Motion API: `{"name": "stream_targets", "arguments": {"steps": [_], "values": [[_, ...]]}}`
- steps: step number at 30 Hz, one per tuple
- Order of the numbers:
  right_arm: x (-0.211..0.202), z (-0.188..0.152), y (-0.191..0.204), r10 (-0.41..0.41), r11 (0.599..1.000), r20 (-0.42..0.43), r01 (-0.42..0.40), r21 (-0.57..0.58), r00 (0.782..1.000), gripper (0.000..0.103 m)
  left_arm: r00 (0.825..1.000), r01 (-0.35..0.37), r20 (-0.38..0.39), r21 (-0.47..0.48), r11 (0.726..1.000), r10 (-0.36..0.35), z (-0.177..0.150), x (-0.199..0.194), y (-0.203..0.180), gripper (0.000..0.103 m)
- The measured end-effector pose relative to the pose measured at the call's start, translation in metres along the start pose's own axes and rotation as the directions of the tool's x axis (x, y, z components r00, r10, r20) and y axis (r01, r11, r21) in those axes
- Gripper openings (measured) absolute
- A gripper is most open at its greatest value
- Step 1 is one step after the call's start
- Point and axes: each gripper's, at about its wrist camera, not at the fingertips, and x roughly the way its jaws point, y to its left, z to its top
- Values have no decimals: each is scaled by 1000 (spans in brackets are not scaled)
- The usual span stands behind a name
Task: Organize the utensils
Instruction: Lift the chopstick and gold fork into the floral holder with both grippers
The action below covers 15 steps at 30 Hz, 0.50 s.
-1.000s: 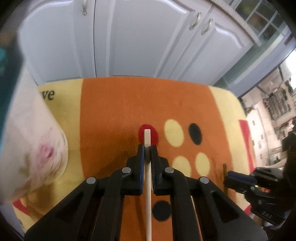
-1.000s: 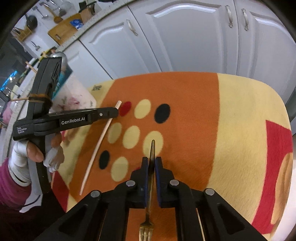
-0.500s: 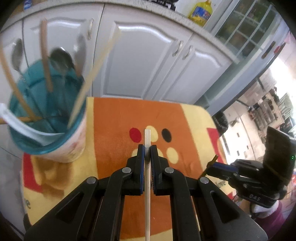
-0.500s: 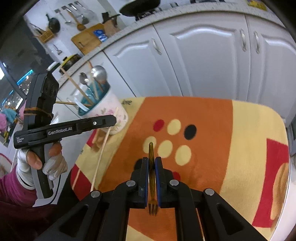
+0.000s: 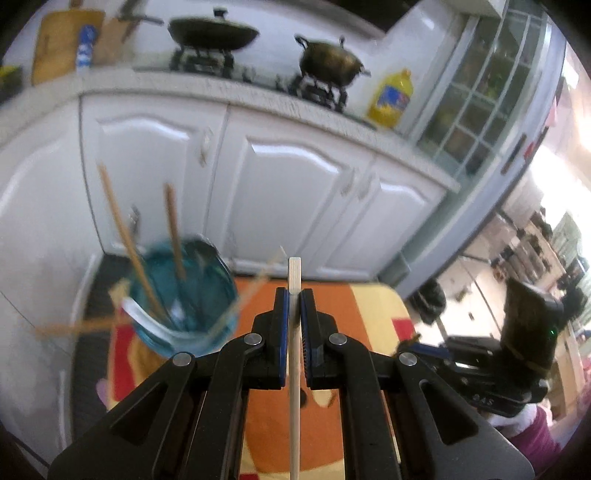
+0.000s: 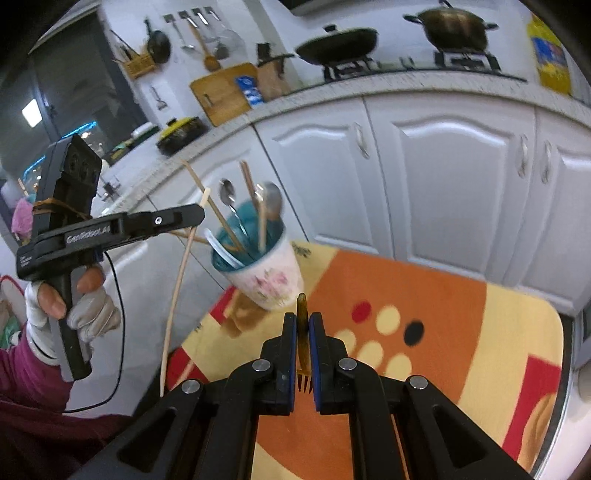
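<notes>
My left gripper [image 5: 294,295] is shut on a pale wooden chopstick [image 5: 294,350], held in the air to the right of the cup. The right wrist view shows that same left gripper [image 6: 201,213] with the chopstick [image 6: 177,291] hanging down from it, left of the cup. The cup [image 6: 264,271], floral outside and teal inside [image 5: 184,295], holds several chopsticks and spoons. My right gripper [image 6: 303,319] is shut on a small brown fork [image 6: 303,345], tines toward the camera, above the orange mat [image 6: 424,291] in front of the cup.
White cabinet doors [image 6: 443,177] stand behind the small table. The counter above carries a wok [image 5: 212,31], a pot [image 5: 328,62], a yellow oil bottle [image 5: 391,96] and a cutting board [image 6: 221,92]. A gloved hand [image 6: 74,306] holds the left gripper's handle.
Both grippers have risen from the mat, each with its utensil still held. The cup and the kitchen counter have come into view, and the cup now sits lower in both pictures.
</notes>
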Motion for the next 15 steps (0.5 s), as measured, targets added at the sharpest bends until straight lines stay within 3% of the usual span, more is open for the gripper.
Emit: {"name": "stream_targets", "arguments": {"steps": [7, 10, 15], "values": [[2, 45, 33, 56, 995, 50, -52, -83, 997, 6, 987, -109, 117, -50, 993, 114, 37, -8, 34, 5], [8, 62, 45, 74, 992, 69, -67, -107, 995, 6, 962, -195, 184, -61, 979, 203, 48, -1, 45, 5], [32, 88, 61, 86, 989, 86, -75, -127, 993, 6, 941, -230, 231, -104, 968, 248, 60, 18, 61, 5]]}}
